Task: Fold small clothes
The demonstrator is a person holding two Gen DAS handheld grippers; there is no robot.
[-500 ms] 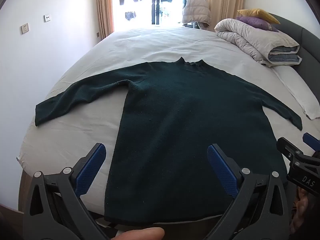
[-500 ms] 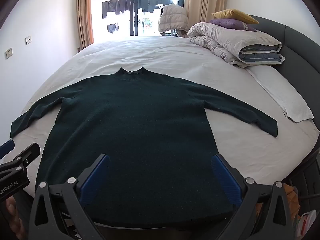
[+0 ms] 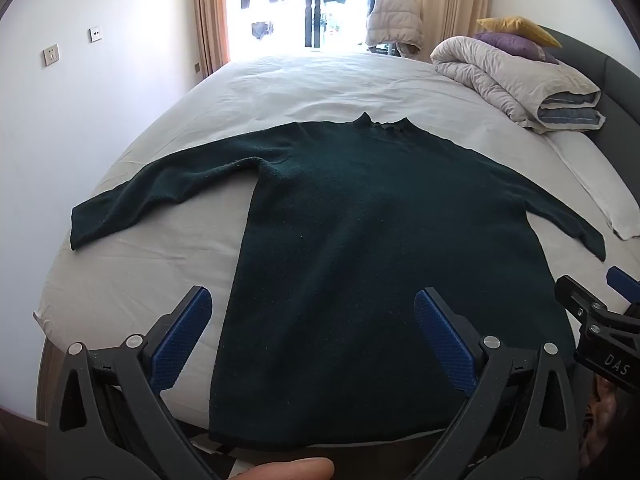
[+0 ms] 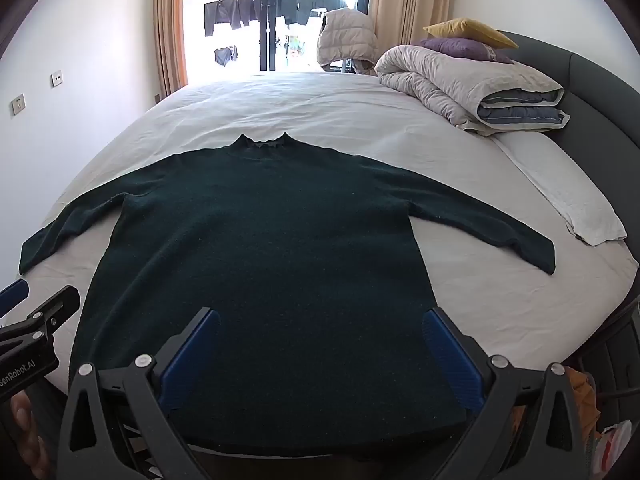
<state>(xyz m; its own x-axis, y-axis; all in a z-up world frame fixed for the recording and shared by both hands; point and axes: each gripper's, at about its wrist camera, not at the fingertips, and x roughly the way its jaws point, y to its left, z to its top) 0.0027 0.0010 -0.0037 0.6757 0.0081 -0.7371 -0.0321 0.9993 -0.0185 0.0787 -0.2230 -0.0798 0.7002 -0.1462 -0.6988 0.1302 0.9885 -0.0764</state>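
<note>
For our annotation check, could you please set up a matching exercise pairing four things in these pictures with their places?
Things:
1. dark green knitted sweater
2. yellow pillow
3. rolled grey duvet
4. pale puffer jacket

Places:
A. by the window
B. beside the headboard
C. on top of the purple pillow
D. spread flat on the white bed sheet

Pairs: 1-D, 2-C, 3-B, 4-A

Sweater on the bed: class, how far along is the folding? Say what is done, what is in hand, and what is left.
Done: the sweater lies flat on the bed, both sleeves spread out. In hand: nothing; the left gripper and right gripper hover open near the hem, gripping nothing. Left: every fold, since neither sleeve nor hem is turned in.
</note>
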